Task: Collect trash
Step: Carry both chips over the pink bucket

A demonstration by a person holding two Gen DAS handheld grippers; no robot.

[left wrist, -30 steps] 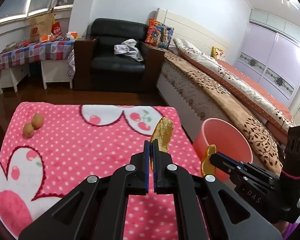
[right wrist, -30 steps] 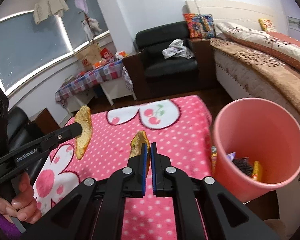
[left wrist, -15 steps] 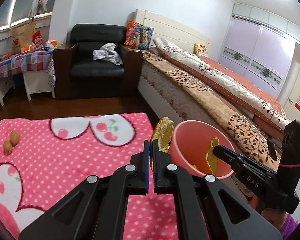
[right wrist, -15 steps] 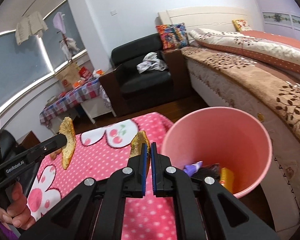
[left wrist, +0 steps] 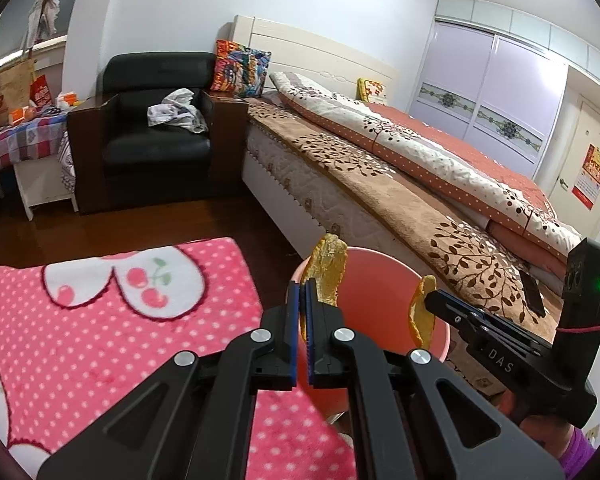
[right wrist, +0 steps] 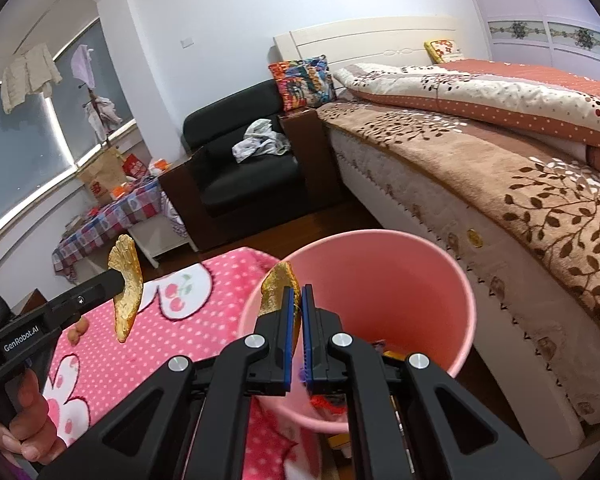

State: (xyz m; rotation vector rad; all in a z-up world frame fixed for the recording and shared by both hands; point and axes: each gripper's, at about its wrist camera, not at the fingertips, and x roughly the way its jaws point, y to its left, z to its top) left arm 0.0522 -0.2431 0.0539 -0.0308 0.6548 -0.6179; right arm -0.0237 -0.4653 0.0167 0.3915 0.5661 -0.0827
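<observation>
— Where is the trash right now?

— Two curled yellow-orange fruit peels. One peel (left wrist: pixel 326 270) stands up from the left gripper (left wrist: pixel 303 304), lower centre of the left wrist view, its jaws clamped on the peel's lower edge. The other peel (right wrist: pixel 278 290) is pinched the same way in the right gripper (right wrist: pixel 296 308), lower centre of the right wrist view.

— And the bin?

— The round pink plastic bucket (right wrist: pixel 456 280) sits just behind both peels, beside the counter under its pink polka-dot cherry-print cloth (left wrist: pixel 112 332). Some wrappers show at its bottom.

— How will the peels handle?

— Probably light, dry and a bit brittle, stiff enough to stand upright. An edge hold suits them; squeezing harder could crack them. They may cling to the pads on release.

— Anything left?

— Small round brownish fruits (right wrist: pixel 78 330) lie on the cloth, lower left.
</observation>
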